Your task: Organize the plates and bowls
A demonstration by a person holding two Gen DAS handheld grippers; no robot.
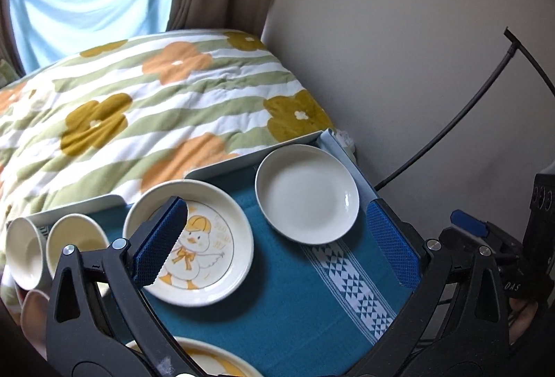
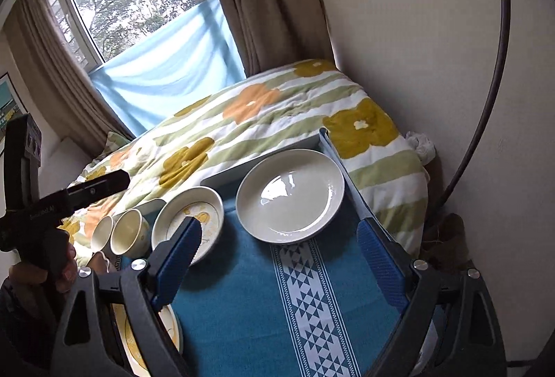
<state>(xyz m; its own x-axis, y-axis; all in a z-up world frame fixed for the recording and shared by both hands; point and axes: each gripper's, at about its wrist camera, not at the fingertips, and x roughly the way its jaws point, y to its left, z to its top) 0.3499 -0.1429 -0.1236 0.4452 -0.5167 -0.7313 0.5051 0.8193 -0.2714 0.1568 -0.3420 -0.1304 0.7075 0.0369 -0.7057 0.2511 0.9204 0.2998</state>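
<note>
Lying on their sides, two bowls (image 1: 52, 252) face the grippers.

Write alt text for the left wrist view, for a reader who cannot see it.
An open, empty left gripper hovers over a teal woven tablecloth holding a plain white round plate, a white plate with a cartoon duck and two cream cups lying on their sides. A floral green-and-orange quilt lies beyond.

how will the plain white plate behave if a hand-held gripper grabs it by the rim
The plain white plate looks glazed and glossy, so the pads could slip. It looks like ceramic, so probably stiff and breakable. It lies flat on the blue cloth, so it will more likely slide than roll.
</note>
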